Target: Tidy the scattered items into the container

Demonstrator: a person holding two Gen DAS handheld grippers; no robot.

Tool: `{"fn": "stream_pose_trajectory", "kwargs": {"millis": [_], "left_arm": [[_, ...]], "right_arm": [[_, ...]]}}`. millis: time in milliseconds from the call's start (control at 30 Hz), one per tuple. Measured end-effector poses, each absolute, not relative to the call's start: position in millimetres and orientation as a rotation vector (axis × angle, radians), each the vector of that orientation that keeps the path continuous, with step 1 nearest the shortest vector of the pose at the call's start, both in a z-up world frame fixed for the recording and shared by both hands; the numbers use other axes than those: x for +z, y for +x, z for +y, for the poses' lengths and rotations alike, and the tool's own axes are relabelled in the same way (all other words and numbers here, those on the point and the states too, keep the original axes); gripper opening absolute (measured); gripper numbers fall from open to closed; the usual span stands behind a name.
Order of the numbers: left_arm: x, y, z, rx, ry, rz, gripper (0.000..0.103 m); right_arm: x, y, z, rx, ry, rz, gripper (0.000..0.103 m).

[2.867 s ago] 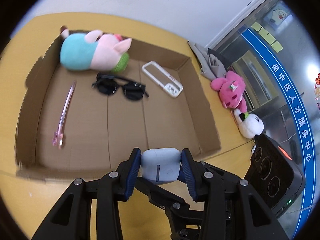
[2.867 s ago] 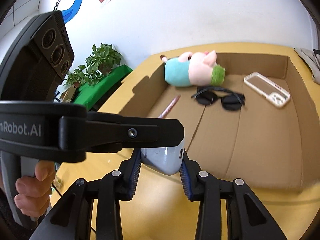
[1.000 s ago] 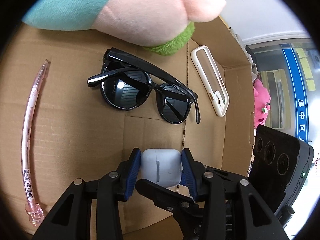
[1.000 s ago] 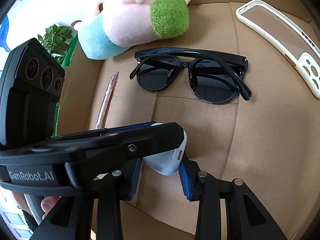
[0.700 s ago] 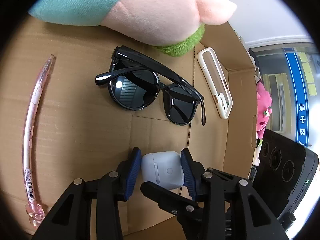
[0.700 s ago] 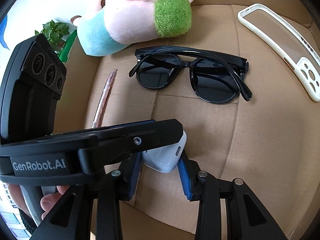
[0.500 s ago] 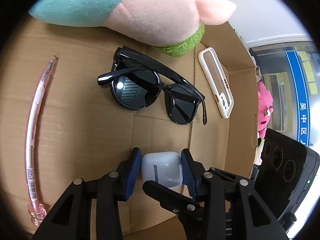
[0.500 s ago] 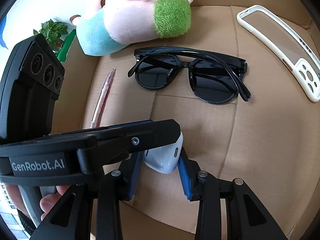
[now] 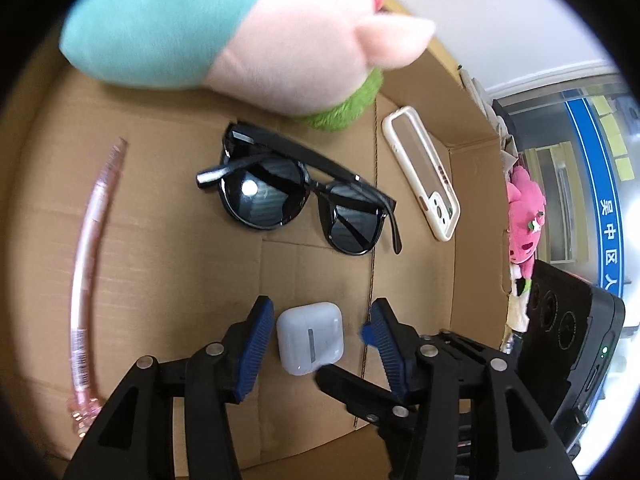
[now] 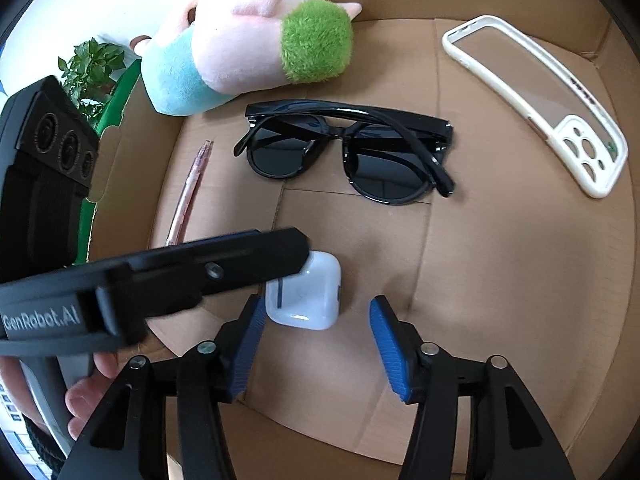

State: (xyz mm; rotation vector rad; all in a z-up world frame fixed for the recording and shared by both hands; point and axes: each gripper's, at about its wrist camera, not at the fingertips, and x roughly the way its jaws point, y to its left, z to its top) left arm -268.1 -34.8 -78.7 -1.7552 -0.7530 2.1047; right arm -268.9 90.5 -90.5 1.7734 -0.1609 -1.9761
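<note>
A white earbud case (image 9: pixel 310 338) lies on the floor of the cardboard box (image 9: pixel 168 264). It also shows in the right wrist view (image 10: pixel 306 300). My left gripper (image 9: pixel 316 328) is open with its blue pads on either side of the case, not touching it. My right gripper (image 10: pixel 316 320) is open too, just in front of the case, with the case near its left pad. The left gripper's finger crosses the right wrist view and hides part of the case.
In the box lie black sunglasses (image 9: pixel 296 200), a white phone case (image 9: pixel 422 182), a pink pen (image 9: pixel 90 272) and a pink-and-teal plush pig (image 9: pixel 224 28). A pink plush toy (image 9: pixel 524 216) lies outside the box's right wall.
Both grippers carried the earbud case down into the box, then opened. The case now rests on the box floor, free of both.
</note>
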Motion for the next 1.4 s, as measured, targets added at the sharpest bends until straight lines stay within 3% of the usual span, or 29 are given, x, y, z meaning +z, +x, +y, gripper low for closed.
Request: {"fn": "stream_pose_trajectory", "kwargs": {"millis": [133, 233, 333, 400, 700, 1400], "left_arm": [[-40, -244, -40, 2.276, -1.628, -0.63, 0.05], [-7, -211, -42, 2.458, -1.488, -0.474, 0.056], [20, -164, -37, 2.7, -1.318, -0.241, 0.07], [30, -133, -32, 2.825, -1.205, -0.14, 0.08], [40, -46, -16, 3.004, -0.99, -0.158, 0.08], [38, -17, 1, 2.99, -1.059, -0.113, 0.08]], "right_arm": [[-64, -253, 103, -2.06, 1.716, -0.079, 0.091], [-43, -236, 130, -2.159, 1.602, 0.009, 0.096], [-23, -196, 127, -2.256, 1.465, 0.079, 0.102], [-11, -167, 137, -2.34, 1.376, 0.102, 0.102], [-11, -81, 142, -2.577, 1.213, 0.119, 0.102], [7, -45, 141, -2.634, 1.13, 0.163, 0.102]]}}
